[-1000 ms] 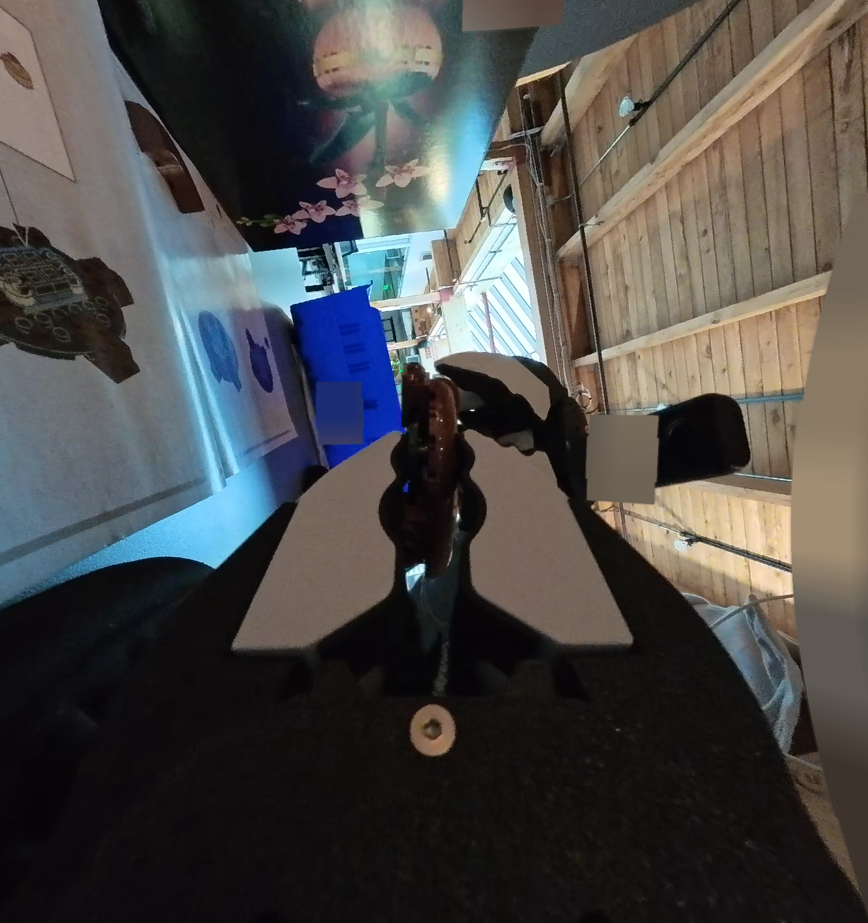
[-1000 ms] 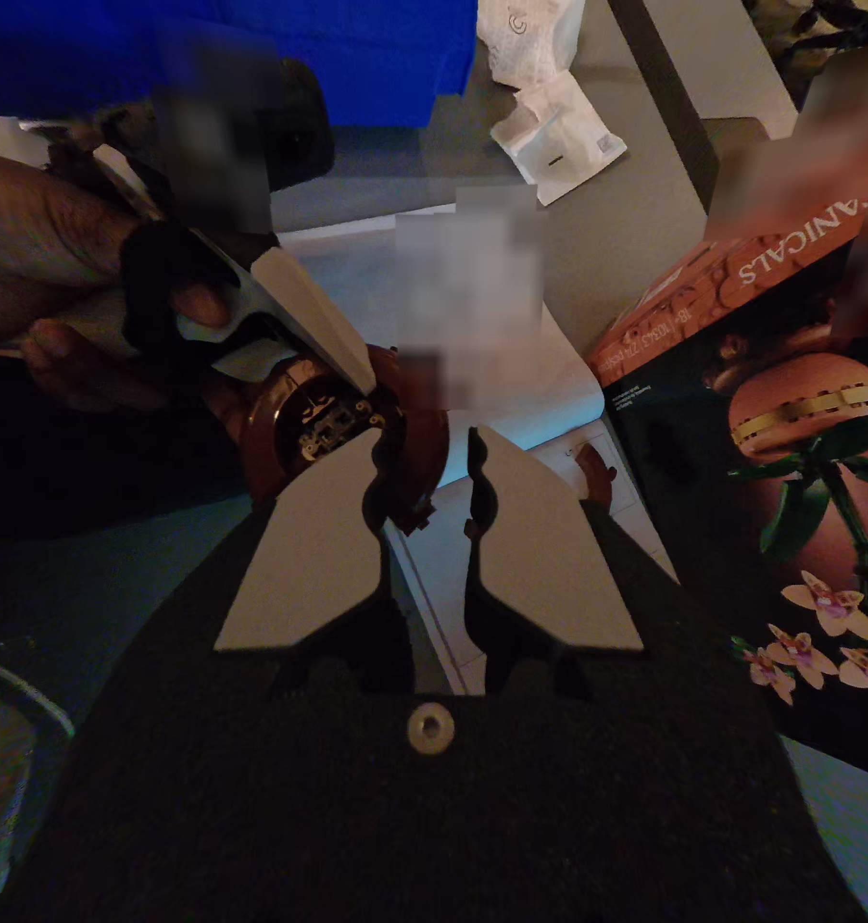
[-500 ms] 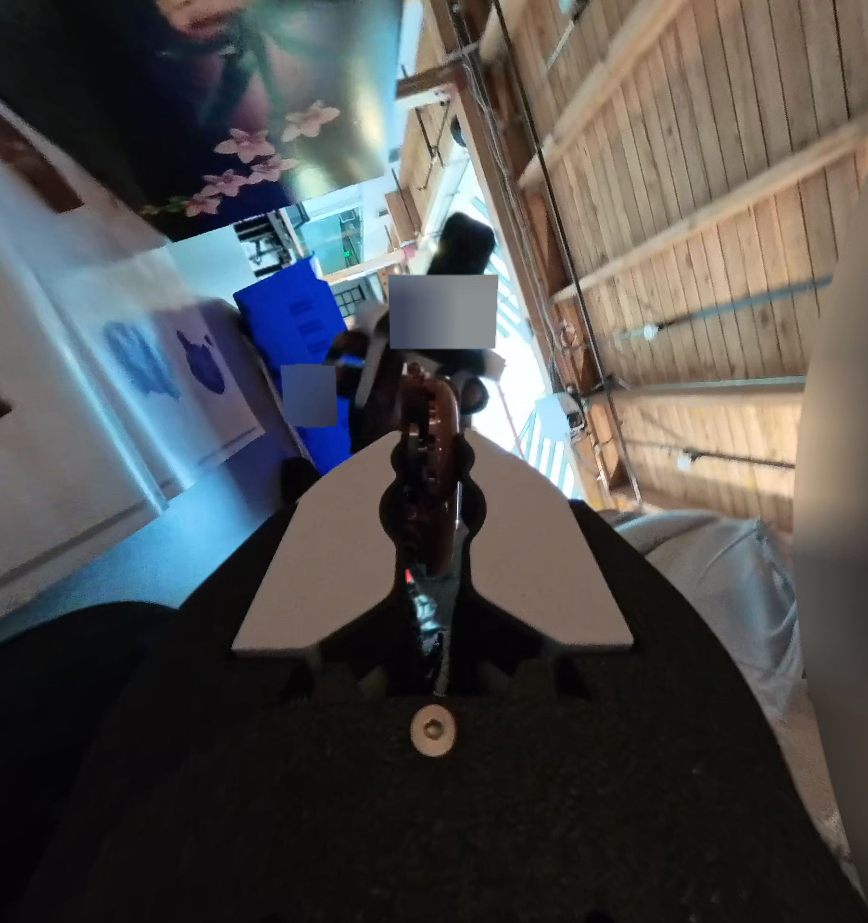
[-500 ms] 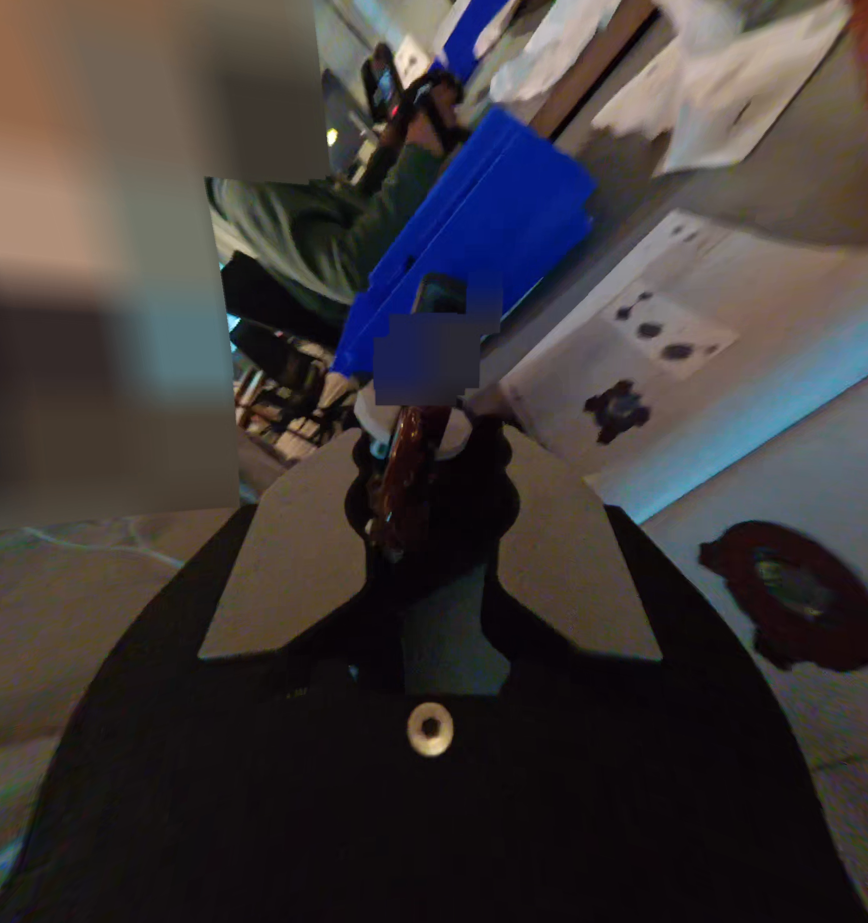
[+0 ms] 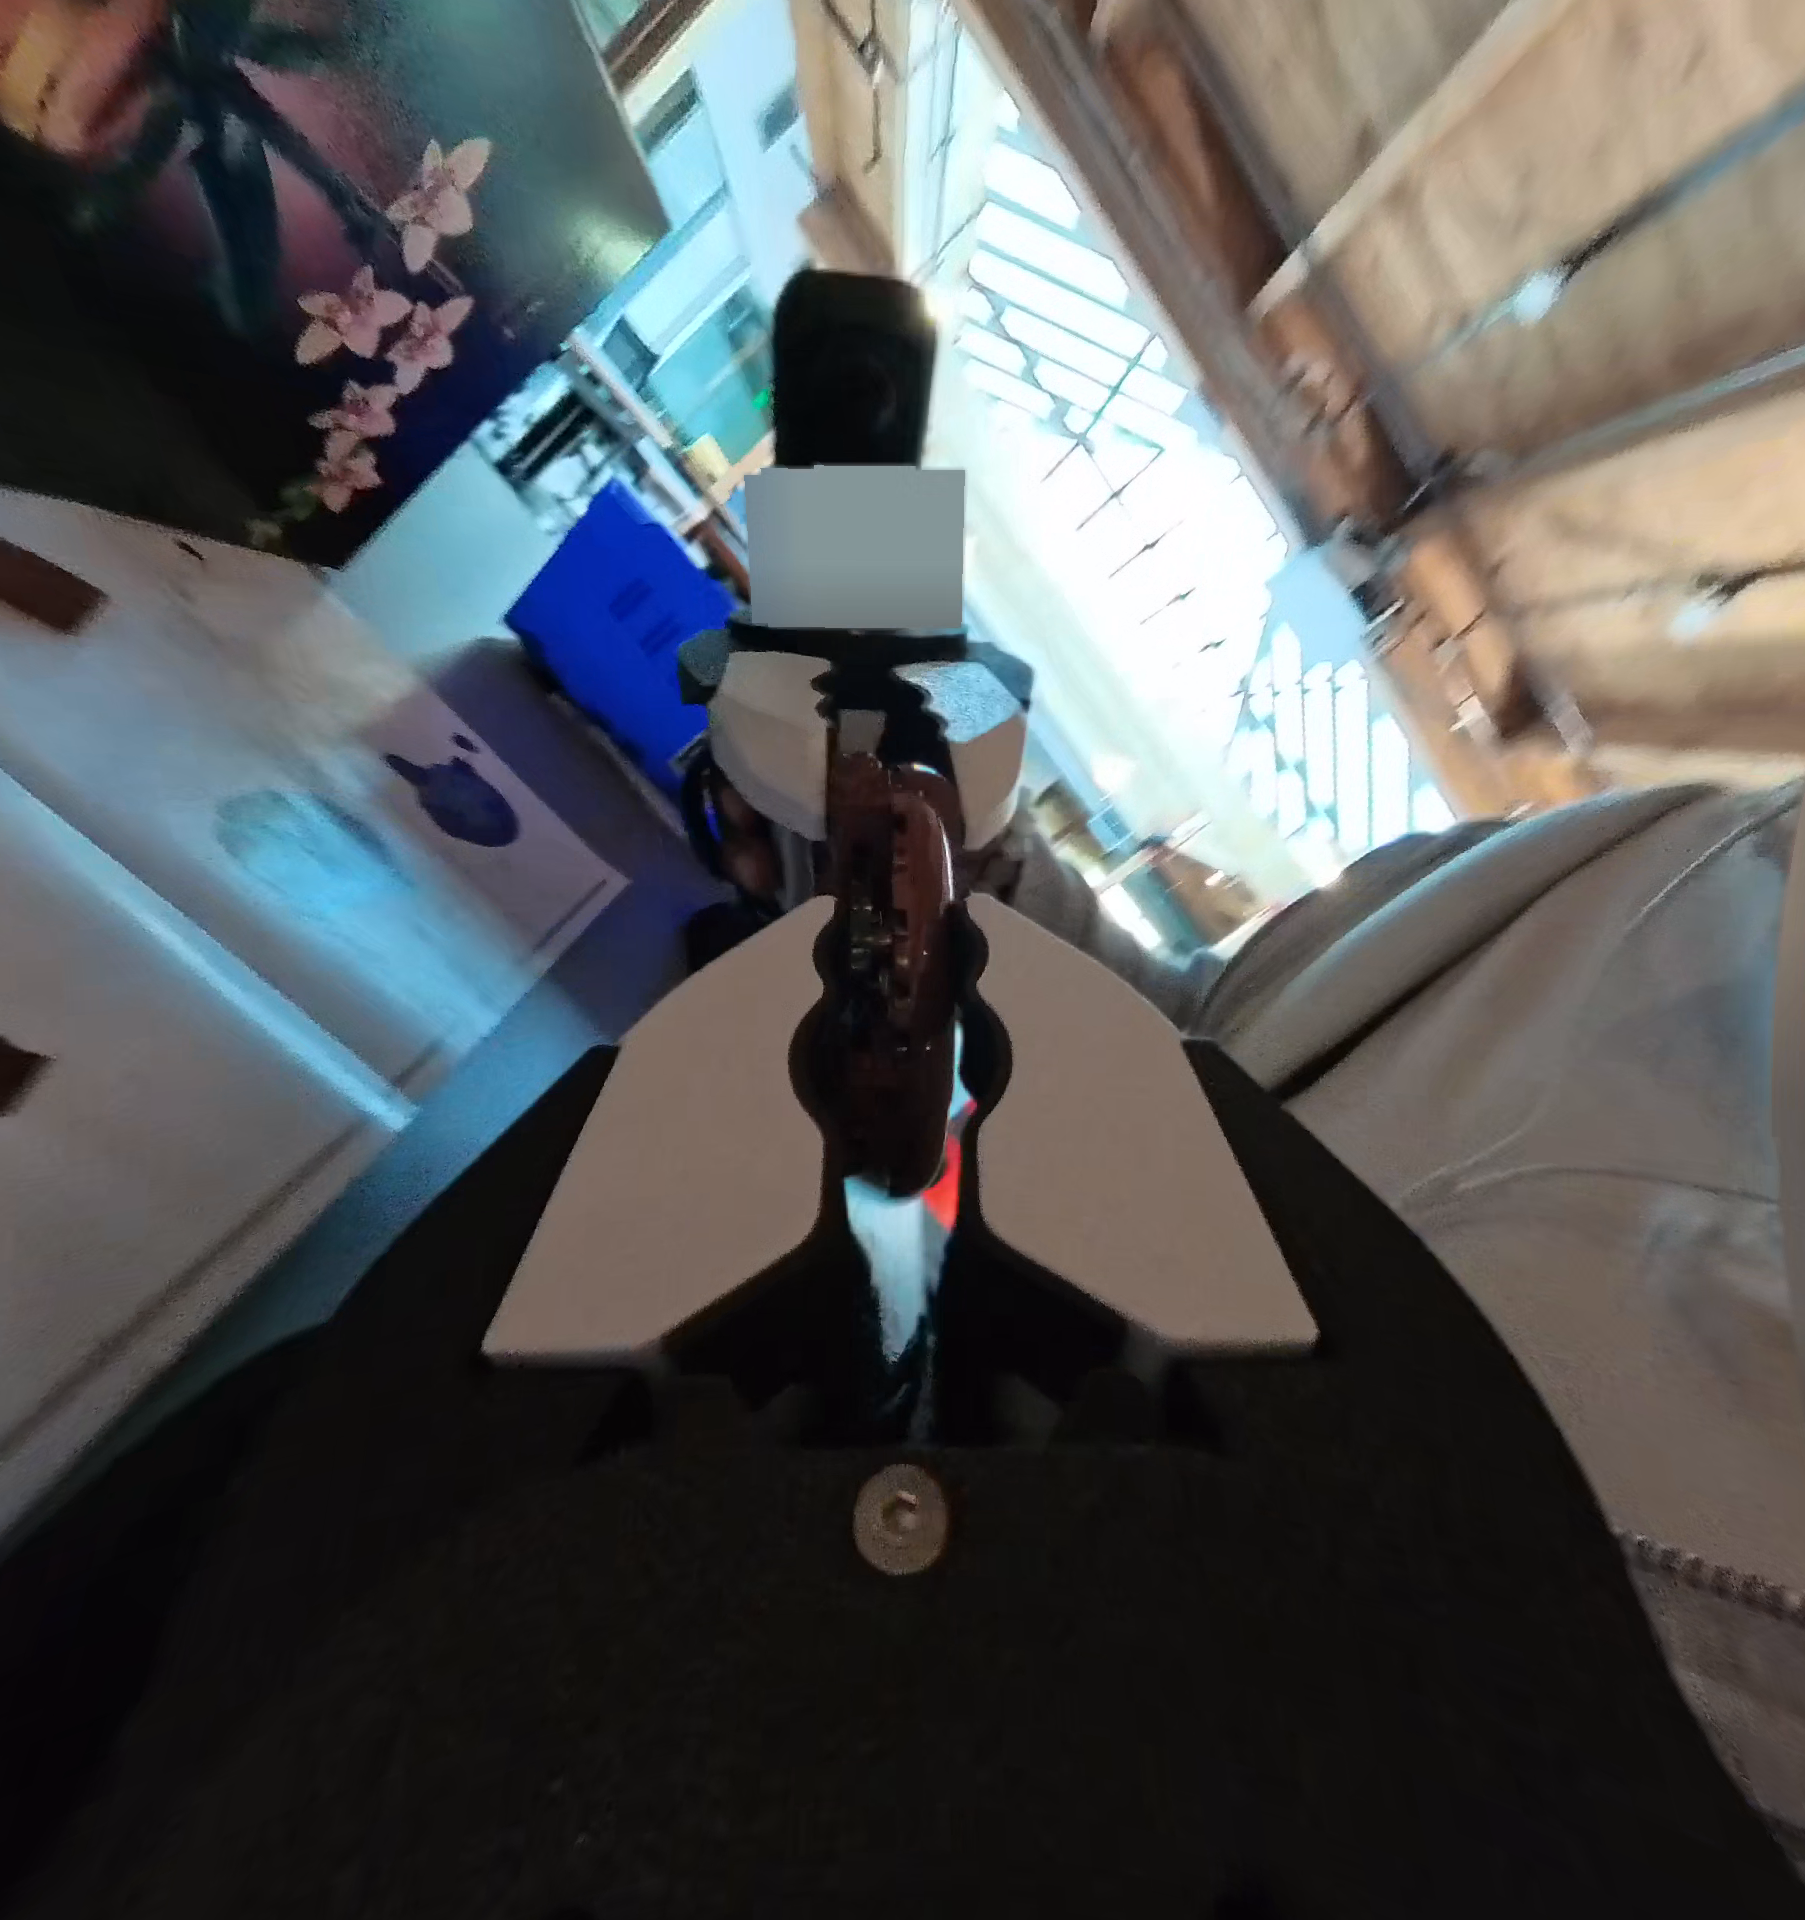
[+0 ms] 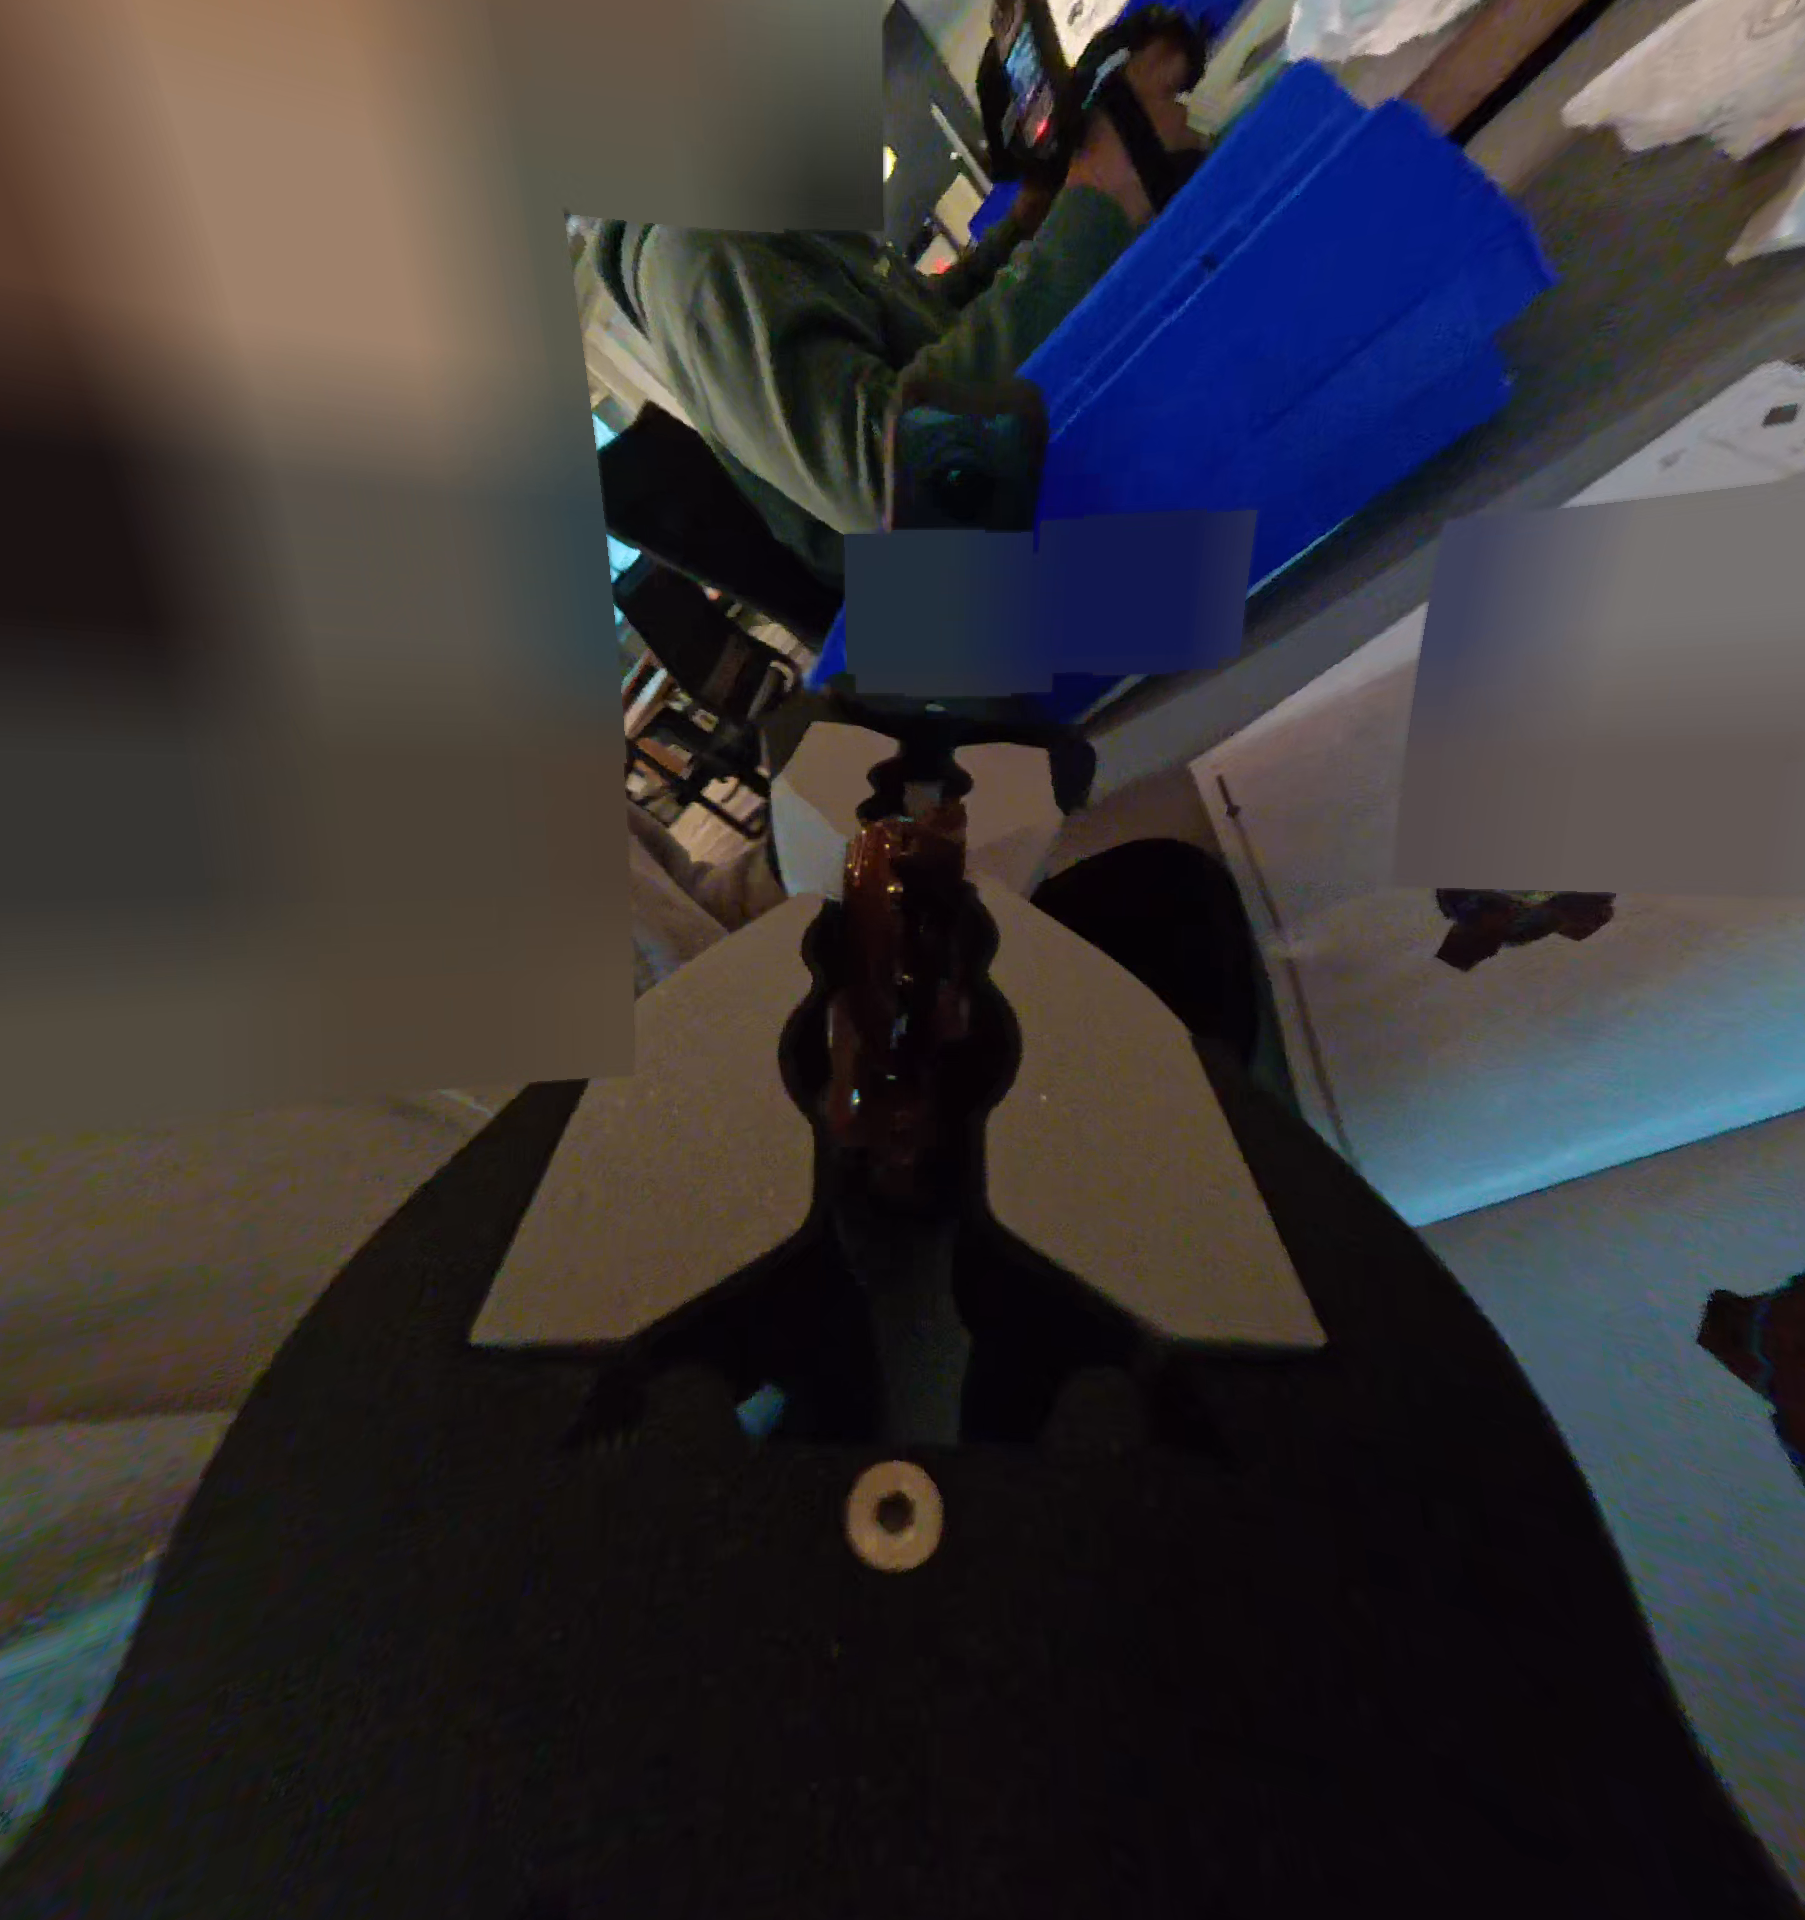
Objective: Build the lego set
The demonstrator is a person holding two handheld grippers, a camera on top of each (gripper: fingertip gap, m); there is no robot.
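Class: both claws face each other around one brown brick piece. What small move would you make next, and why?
Probably press the claws gently together: the left claw and right claw both clamp the same brown brick piece edge-on, tips nearly meeting.

Bright, backlit left wrist view; dim, murky right wrist view.
Left: windows (image 5: 1116, 436) at 1 o'clock blown out white, glare on poster (image 5: 524, 156) at 11, motion smear on white sheets (image 5: 202, 831) at 9 and wooden ceiling (image 5: 1500, 260) at 2, fisheye bending at the edges. Right: low light, grainy, blue box (image 6: 1282, 343) at 1 the only strong colour, soft focus all round, black tongs bodies nearly detail-free in both.
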